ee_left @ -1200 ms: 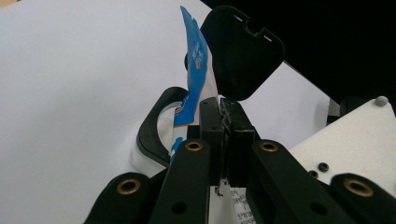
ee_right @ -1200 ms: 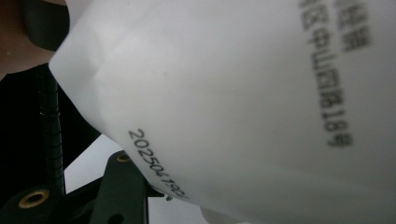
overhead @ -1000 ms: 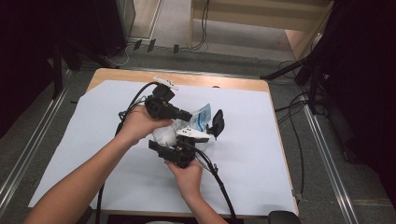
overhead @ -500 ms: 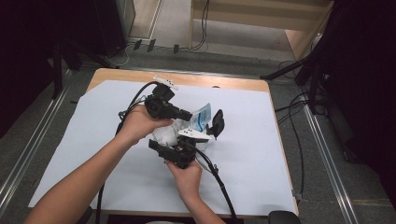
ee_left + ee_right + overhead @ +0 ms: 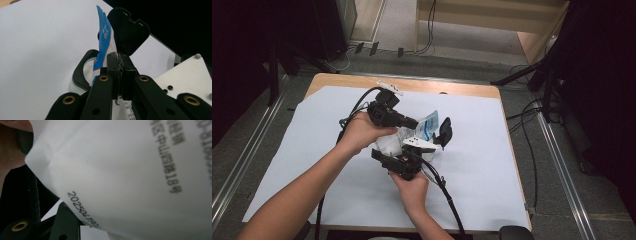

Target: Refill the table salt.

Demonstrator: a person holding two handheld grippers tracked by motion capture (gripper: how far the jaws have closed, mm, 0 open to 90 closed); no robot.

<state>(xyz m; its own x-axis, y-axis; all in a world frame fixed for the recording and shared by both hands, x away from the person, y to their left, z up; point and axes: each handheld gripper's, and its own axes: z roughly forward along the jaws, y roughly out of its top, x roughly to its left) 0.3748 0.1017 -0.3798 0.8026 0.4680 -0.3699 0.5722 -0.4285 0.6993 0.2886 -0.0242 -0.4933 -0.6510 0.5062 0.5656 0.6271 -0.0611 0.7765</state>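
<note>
— What does your left gripper (image 5: 119,75) hold?
— Its jaws are closed on the edge of the blue and white packet (image 5: 103,47), above the middle of the table (image 5: 512,200).
— And your right gripper (image 5: 404,162)?
— It is just under the packet's white printed side, very close. If it is pinching the packet, I cannot tell.
— What is beside the packet?
— A black lid (image 5: 444,132), standing up.

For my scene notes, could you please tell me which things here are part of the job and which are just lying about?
In use:
- blue-and-white packet, pinched by left gripper
- right gripper, close beside the packet
- black container with open lid

Lying about:
- small white item at table's far edge
</note>
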